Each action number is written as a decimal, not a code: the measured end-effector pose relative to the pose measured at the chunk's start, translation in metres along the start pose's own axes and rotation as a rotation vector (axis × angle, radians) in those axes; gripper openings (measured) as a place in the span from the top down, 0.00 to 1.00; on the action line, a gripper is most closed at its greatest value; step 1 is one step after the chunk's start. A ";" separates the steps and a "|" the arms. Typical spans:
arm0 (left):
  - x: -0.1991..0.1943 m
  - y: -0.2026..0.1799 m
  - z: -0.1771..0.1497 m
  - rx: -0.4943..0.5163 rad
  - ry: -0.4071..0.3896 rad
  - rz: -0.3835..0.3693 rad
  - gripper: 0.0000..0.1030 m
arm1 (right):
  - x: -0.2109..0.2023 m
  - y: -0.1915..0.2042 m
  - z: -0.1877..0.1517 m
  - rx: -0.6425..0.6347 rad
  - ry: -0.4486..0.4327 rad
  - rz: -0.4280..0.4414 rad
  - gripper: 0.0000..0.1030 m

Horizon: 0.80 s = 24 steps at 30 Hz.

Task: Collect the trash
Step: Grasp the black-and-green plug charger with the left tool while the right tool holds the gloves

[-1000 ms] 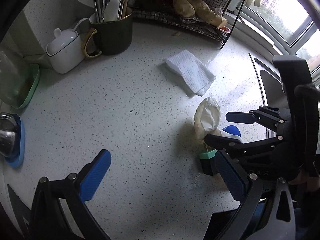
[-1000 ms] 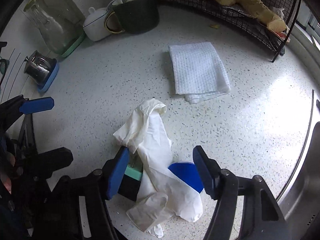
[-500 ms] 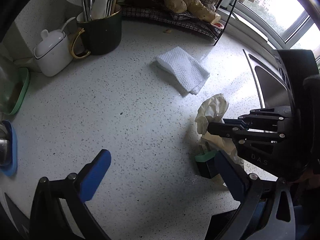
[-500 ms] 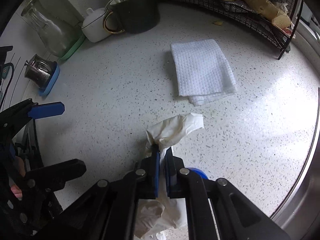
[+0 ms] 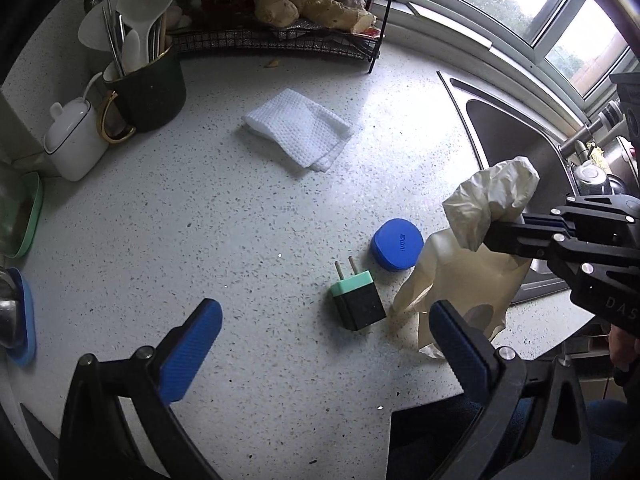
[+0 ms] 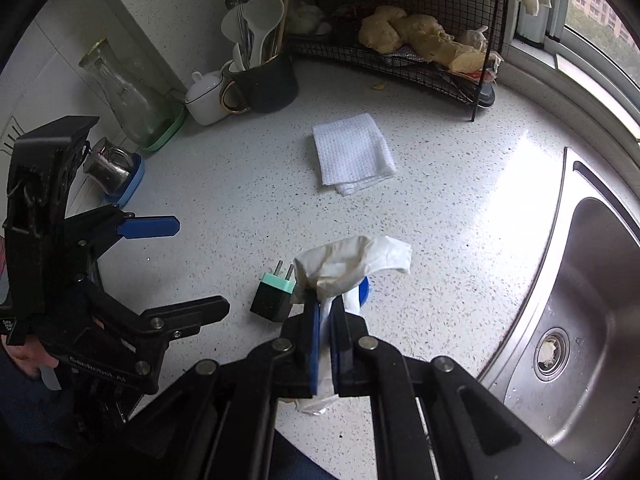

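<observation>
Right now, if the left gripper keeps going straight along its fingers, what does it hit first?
Probably bare countertop. The left gripper is open and angled steeply down; the charger plug sits just right of its line, though depth is uncertain.

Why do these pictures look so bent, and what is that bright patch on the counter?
Both views come through a fisheye lens: dark corners, the sink edge bowed. In the right wrist view, window daylight glares off the speckled countertop, washing out its speckles. In the left wrist view the window is overexposed, while the folded white cloth stays sharp.
</observation>
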<state>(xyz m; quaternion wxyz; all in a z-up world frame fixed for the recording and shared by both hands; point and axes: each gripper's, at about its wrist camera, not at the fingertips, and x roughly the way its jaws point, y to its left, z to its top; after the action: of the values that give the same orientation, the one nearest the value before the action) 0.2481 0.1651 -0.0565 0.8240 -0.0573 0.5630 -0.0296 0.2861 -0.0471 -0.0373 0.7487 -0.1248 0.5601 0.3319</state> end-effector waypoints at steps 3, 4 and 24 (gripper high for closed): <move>0.007 -0.005 0.000 -0.009 0.018 -0.006 0.00 | 0.000 -0.005 -0.010 0.031 0.000 -0.018 0.96; 0.010 -0.006 0.000 -0.011 0.020 -0.010 0.00 | 0.004 -0.003 -0.011 0.040 0.003 -0.024 0.96; 0.075 -0.002 0.008 -0.054 0.136 0.012 0.15 | 0.032 -0.015 -0.030 0.136 0.081 -0.074 0.96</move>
<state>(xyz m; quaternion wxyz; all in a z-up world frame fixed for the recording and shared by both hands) 0.2832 0.1552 -0.1222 0.7822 -0.0740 0.6185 -0.0134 0.2775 -0.0637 -0.0796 0.7439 -0.1076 0.6062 0.2600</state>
